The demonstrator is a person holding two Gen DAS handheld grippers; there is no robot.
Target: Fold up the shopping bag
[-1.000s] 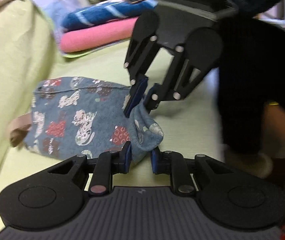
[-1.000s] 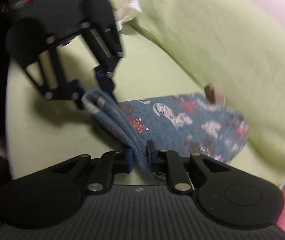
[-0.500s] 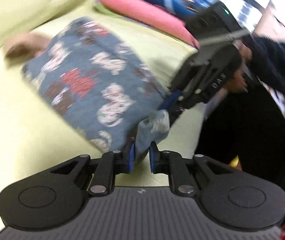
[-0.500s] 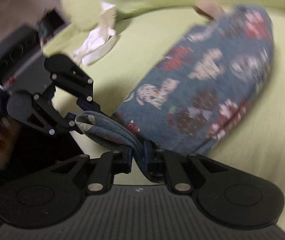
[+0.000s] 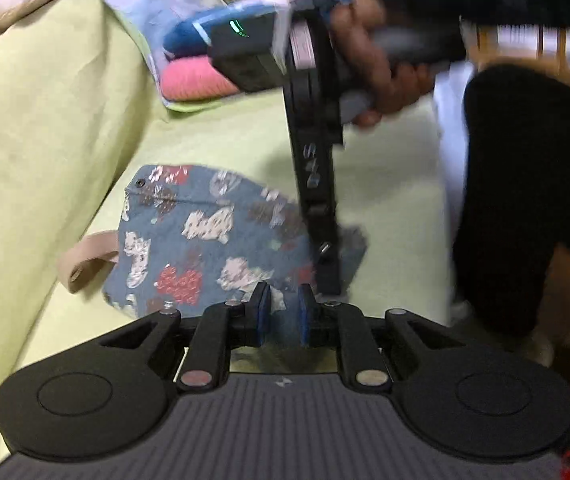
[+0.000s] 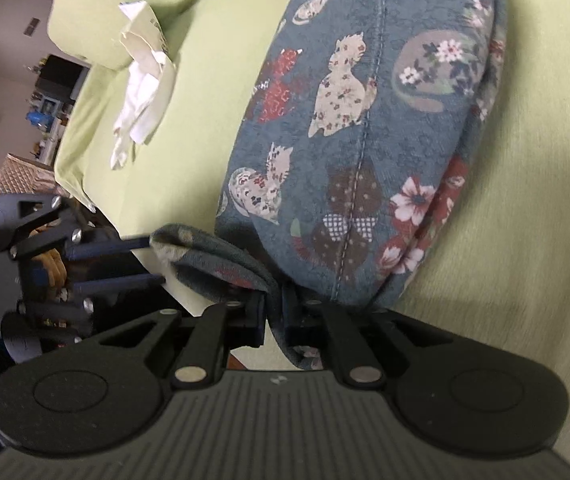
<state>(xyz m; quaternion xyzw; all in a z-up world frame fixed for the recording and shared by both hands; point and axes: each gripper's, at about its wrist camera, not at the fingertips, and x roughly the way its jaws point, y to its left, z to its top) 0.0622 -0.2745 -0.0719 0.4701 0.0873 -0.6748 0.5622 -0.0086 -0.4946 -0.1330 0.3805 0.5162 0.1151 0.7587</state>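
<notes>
Two views show a pale green sofa seat [image 5: 385, 184] with a matching backrest cushion [image 5: 45, 120] rising at its rear. At the far end of the seat lies a stack of folded textiles, a pink one [image 5: 193, 78] beneath a blue striped one [image 5: 189, 32]. In the right wrist view, crumpled white paper [image 6: 143, 80] rests on the seat near a cushion, and a dim room with cluttered shelving [image 6: 49, 108] is seen beyond the sofa's edge. No container with visible contents appears. The shopping bag [image 6: 365, 128], of blue fabric printed with cats, hearts and flowers and crossed by a stitched seam, lies on the seat, folded over, with a tan strap handle [image 5: 85, 260] projecting toward the backrest. The left tool [image 5: 282, 312] has its blue-padded jaws parted somewhat, with bag fabric between them; whether they pinch it cannot be told. The right tool [image 6: 274, 316] is closed on a bunched corner of the bag. The person's hand [image 5: 377, 68] grips the right tool's handle above the bag.
</notes>
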